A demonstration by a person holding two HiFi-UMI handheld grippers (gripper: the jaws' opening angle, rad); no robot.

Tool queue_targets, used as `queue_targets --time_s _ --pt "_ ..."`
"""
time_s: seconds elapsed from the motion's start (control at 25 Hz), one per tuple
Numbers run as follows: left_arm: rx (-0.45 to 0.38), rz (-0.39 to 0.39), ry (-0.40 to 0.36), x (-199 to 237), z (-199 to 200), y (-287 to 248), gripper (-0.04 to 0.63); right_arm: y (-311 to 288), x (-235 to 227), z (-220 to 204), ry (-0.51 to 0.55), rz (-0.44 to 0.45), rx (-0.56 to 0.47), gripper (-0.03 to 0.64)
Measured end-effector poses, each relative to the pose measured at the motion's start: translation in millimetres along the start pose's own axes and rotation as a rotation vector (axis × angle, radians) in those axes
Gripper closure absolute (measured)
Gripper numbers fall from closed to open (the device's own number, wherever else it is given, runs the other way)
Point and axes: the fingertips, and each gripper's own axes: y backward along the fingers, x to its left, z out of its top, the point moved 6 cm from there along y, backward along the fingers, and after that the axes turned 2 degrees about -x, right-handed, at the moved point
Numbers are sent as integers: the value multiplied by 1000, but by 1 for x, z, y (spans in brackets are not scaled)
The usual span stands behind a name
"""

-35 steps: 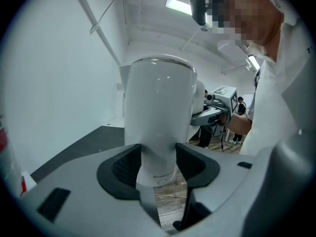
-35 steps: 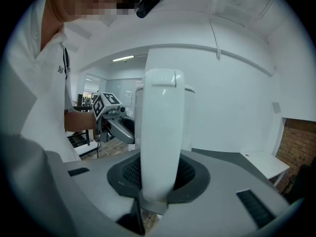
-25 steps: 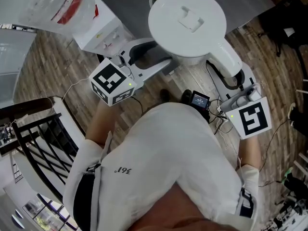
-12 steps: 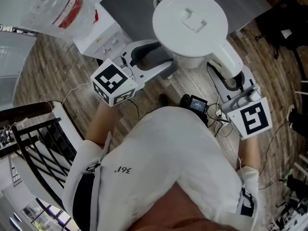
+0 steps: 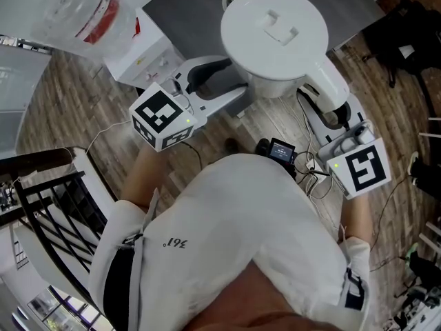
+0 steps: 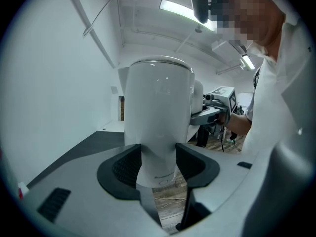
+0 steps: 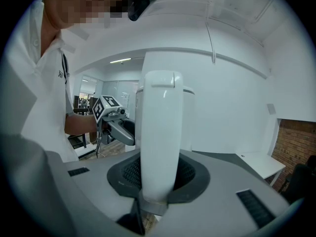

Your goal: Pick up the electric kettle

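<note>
The white electric kettle is seen from above, its round lid facing me, held over the edge of the grey table. My left gripper is shut on the lower part of the kettle's body, which fills the gap between its dark pads. My right gripper is shut on the kettle's handle, which stands upright between its pads. Wooden floor shows under the kettle's base in the left gripper view.
A clear water bottle with a red label stands on a white dispenser at the upper left. A black rack is at the left. Cables and a small black device hang near my waist.
In the head view the kettle and both grippers sit slightly farther right and up than a second ago. Both grips look unchanged.
</note>
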Motion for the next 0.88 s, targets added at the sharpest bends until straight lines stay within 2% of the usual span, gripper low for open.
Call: queue_targets --time_s 0.6,0.88 --pt "8 27 3 14 7 1 373 -12 -10 7 -19 -5 -4 523" --pt "23 31 10 12 -5 -8 374 -12 -11 -7 -22 -6 -5 523"
